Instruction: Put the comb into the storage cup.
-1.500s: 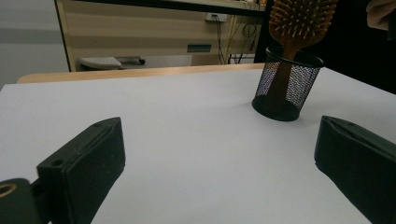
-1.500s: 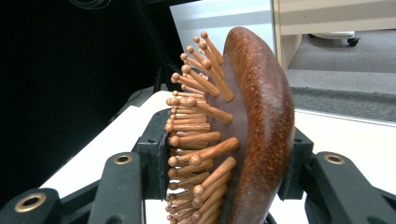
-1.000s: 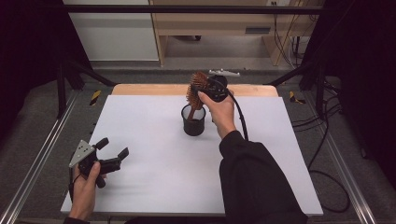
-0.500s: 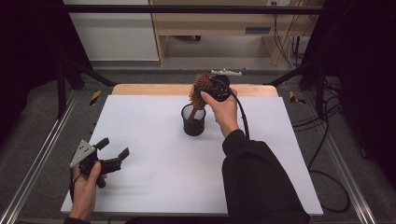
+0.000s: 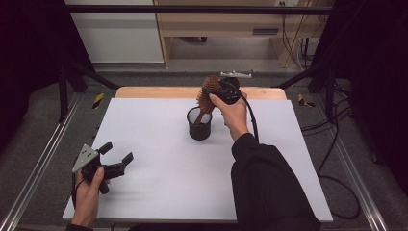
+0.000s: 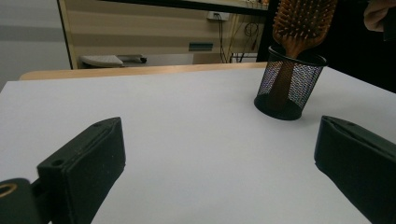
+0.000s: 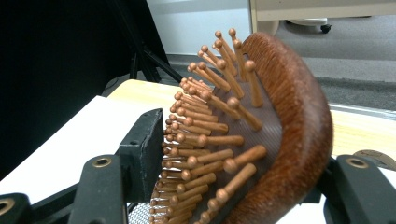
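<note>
A wooden hairbrush stands handle-down in a black mesh cup near the middle of the desk's far edge, its bristled head leaning out above the rim. Around that head sits the right gripper, whose fingers have just been opening: 1 black pad stands just off the bristle tips, the other is hidden behind the brush's wooden back, so we judge the grip as loosening rather than firm. To finish this release well, we would spread the fingers until both clear the head, then draw the gripper straight back and up, so that no pad snags the bristles and tips the light cup. We would check that the brush rests on the rim by its own weight before pulling away. Near the desk's front-left corner, the left gripper rests with its 2 fingers wide apart and empty, well apart from the cup.
</note>
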Demonstrator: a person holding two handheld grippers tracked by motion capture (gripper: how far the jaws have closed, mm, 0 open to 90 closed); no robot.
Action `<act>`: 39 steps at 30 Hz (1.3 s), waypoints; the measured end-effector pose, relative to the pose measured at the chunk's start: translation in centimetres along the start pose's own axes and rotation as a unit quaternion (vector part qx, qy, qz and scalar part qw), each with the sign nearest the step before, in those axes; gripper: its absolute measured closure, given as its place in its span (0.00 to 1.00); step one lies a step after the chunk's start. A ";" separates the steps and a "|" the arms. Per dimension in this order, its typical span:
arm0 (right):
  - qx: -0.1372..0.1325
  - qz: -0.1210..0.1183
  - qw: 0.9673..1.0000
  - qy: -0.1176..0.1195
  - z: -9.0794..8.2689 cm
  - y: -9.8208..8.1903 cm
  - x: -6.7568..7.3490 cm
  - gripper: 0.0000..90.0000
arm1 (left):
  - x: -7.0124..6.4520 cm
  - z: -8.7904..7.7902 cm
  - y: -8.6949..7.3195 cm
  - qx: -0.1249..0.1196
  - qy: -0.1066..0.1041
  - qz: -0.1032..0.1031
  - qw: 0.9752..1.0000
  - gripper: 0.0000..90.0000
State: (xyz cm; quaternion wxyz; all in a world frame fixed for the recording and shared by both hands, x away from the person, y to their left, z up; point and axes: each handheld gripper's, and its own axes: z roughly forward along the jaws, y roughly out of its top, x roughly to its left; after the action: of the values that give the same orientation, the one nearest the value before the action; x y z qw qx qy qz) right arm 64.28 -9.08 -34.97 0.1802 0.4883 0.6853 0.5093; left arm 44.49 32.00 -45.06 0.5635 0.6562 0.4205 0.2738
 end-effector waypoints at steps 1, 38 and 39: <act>0.001 0.001 1.000 0.000 0.0 0.0 0.0 0.42 | 0.0 0.0 0.0 0.000 0.000 0.001 1.000 0.02; 0.018 -0.018 0.999 -0.022 -0.6 -0.1 -0.5 0.26 | -0.2 0.2 0.1 0.002 -0.005 0.007 1.000 0.03; 0.017 -0.017 0.999 -0.023 -0.6 -0.2 -0.5 0.26 | -0.2 0.2 0.1 0.002 -0.005 0.007 1.000 0.03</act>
State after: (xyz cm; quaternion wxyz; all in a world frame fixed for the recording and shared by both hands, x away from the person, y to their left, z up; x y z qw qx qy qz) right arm 63.93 -9.81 -34.97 0.1965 0.4908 0.6979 0.4831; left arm 44.56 31.76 -44.99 0.5624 0.6616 0.4134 0.2740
